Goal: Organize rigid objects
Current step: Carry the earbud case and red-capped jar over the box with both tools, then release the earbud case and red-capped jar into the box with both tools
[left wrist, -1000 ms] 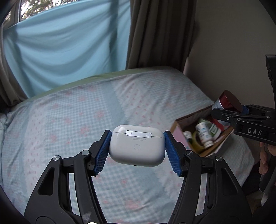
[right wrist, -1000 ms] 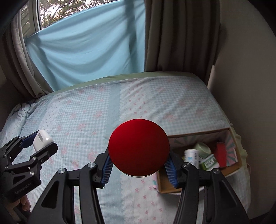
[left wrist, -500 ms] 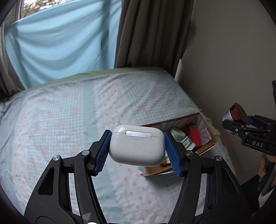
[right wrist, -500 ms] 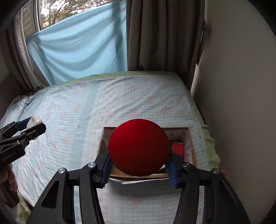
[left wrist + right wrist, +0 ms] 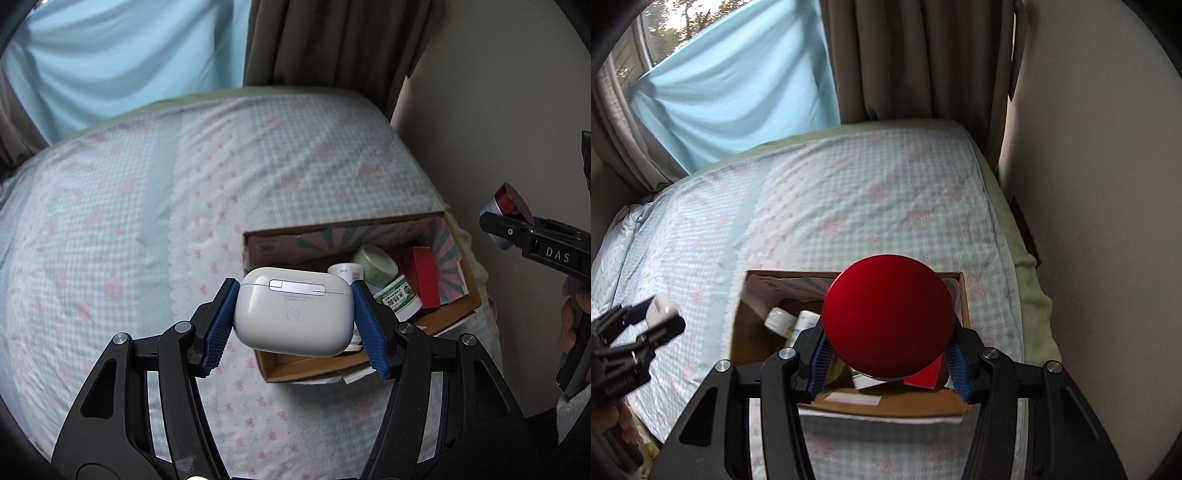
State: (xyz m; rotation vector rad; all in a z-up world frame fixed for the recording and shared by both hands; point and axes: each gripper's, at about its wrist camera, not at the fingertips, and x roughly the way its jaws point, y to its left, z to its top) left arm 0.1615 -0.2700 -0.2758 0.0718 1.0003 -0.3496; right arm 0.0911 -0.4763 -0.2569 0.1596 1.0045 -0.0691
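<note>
Bed [image 5: 849, 206] with pale checked, pink-flowered sheet fills most of both views; open cardboard box [image 5: 461, 317] sits on it at lower right of the left wrist view, holding a red carton [image 5: 423, 277], a green-labelled jar [image 5: 397, 297] and a pale-lidded tub [image 5: 375, 258]. Right gripper [image 5: 888, 350], low centre of its own view over the box, is clamped on a red-lidded round tin [image 5: 888, 317]. Left gripper [image 5: 293, 314] is clamped on a white earbud case [image 5: 293, 314] at lower centre, in front of the box's near left corner.

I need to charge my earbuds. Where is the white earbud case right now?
The white earbud case is clamped in the left gripper, above the near corner of the cardboard box on the bed.
</note>
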